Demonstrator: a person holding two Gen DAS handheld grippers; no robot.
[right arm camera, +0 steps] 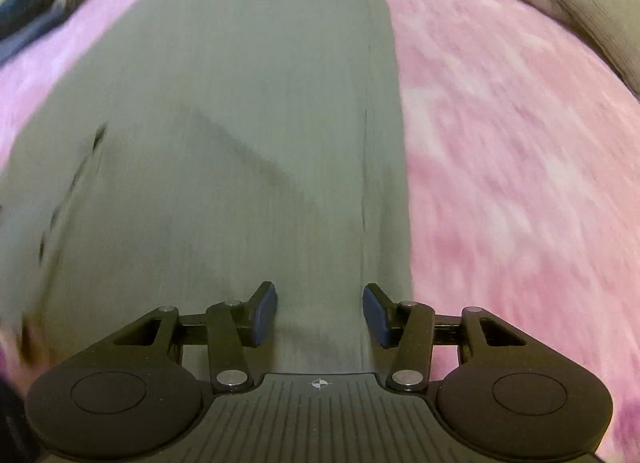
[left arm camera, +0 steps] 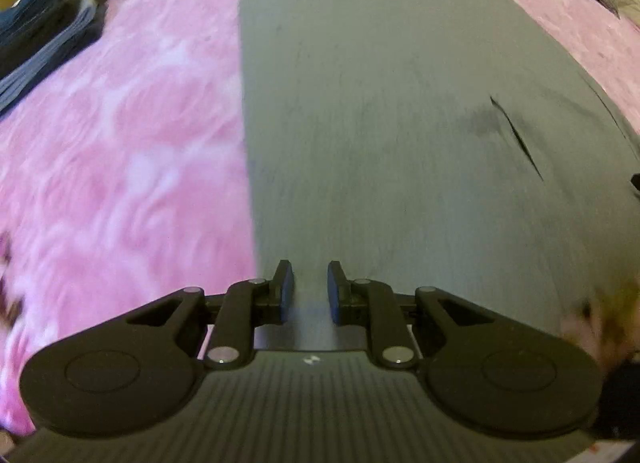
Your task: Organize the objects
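We see our left gripper (left arm camera: 310, 289) with jaws a little apart and our right gripper (right arm camera: 319, 313) with jaws wide, both empty and pointing steeply down.

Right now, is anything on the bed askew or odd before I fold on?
Mostly tidy. The grey garment lies flat on the pink blanket, side edges straight. One dark diagonal crease breaks its surface toward the garment's right side. Both frames are motion-blurred, so finer wrinkles can't be judged.
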